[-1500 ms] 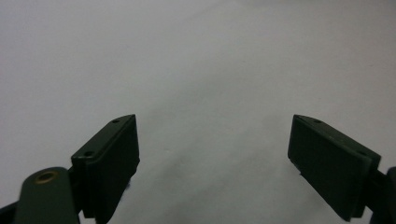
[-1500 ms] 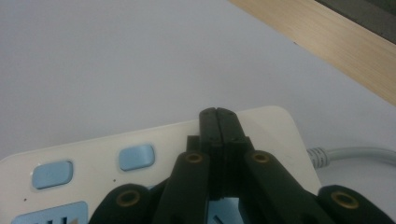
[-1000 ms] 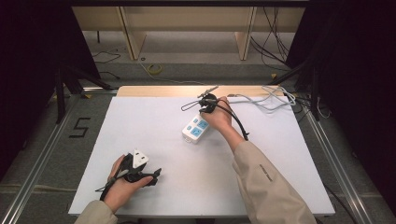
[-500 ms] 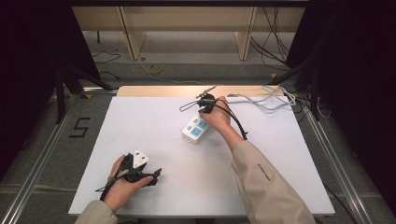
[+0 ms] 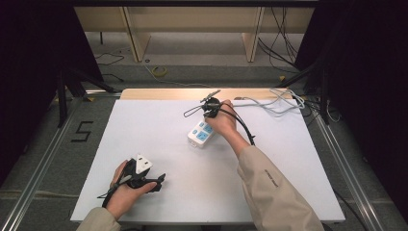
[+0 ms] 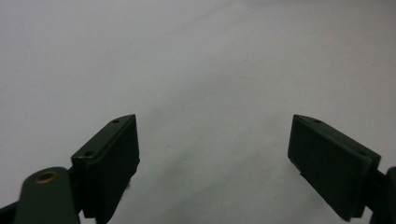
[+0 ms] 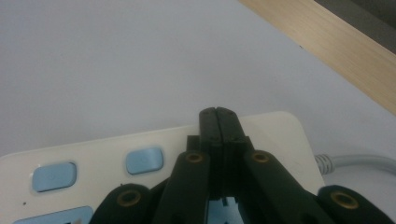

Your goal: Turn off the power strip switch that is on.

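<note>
A white power strip (image 5: 202,134) with blue sockets lies in the middle of the white table, and its grey cable (image 5: 269,101) runs to the back right. My right gripper (image 5: 208,115) is held over the strip's far end, pointing down at it. In the right gripper view its jaws (image 7: 218,114) are pressed together with nothing between them, their tip just above the strip (image 7: 93,154) near the cable end. My left gripper (image 5: 159,183) rests near the front left edge, a pale plate on top. In the left gripper view its jaws (image 6: 215,158) stand wide open over bare table.
The white table top (image 5: 288,159) has a wooden strip (image 5: 163,93) along its back edge. Loose cables pile at the back right corner (image 5: 288,98). Metal rails run along both sides of the table, and a floor with shelving legs lies beyond.
</note>
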